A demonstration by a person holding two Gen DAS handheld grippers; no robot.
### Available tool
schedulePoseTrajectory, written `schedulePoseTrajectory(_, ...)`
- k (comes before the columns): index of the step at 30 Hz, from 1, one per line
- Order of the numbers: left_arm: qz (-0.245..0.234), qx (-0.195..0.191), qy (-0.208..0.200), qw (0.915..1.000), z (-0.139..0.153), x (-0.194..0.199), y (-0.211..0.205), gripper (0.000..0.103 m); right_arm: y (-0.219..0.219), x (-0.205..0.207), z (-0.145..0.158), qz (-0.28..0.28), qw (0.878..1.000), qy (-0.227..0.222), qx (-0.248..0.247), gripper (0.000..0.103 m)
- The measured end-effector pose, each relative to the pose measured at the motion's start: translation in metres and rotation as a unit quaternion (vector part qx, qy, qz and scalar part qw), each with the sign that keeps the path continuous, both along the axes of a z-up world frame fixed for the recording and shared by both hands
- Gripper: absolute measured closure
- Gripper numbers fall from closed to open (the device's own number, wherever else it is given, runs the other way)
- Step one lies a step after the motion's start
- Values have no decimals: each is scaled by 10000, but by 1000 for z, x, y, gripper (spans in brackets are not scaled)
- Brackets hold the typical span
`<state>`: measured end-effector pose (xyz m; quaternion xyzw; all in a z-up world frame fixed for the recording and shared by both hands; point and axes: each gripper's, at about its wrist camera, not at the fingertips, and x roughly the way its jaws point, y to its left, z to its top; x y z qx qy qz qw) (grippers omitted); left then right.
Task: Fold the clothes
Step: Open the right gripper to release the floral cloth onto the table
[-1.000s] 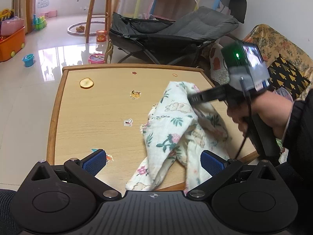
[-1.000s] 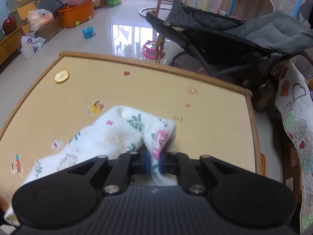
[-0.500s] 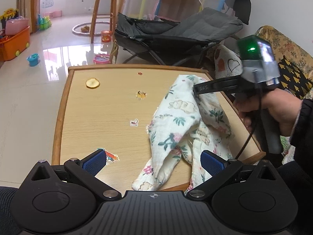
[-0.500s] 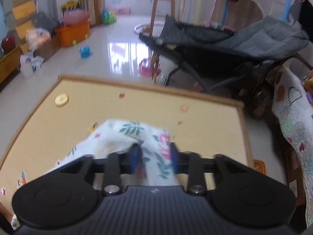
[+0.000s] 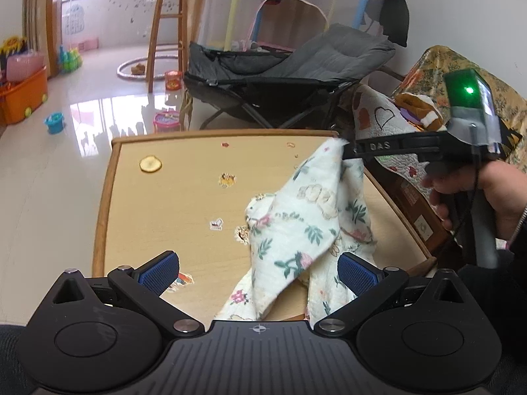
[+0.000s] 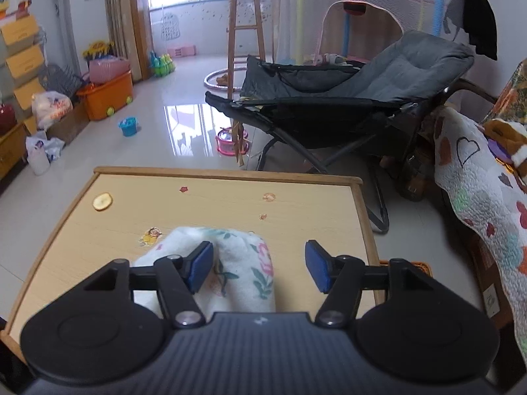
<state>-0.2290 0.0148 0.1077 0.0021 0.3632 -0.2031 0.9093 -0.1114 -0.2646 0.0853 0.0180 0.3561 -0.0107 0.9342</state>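
1. Your room has a glossy tiled floor, one grey reclining chair and one wooden stool beyond it.
2. The wooden surface carries several small stickers and one round yellow slice.
3. One floral garment lies heaped at the surface's right side, its peak lifted against your right tongs.
4. Those tongs have just been opening; cloth sits between them, not pinched.
5. Your left tongs are spread wide, empty.
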Motion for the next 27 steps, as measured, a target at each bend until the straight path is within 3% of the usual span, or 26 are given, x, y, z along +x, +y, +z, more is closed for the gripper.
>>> schedulePoseTrajectory(12,-53,296,-331,9990,16,-20,1,0,-4,-46,2,-11,9992,-268,291,34)
schedulePoseTrajectory(22,-327,354,-578,9972,2,-20,-7,0,-9,-90,-19,-424,9965,-273,664,33)
schedulePoseTrajectory(27,-467,346,-508,9970,-8,-16,-12,0,-12,-106,-23,-532,9957,-392,642,33)
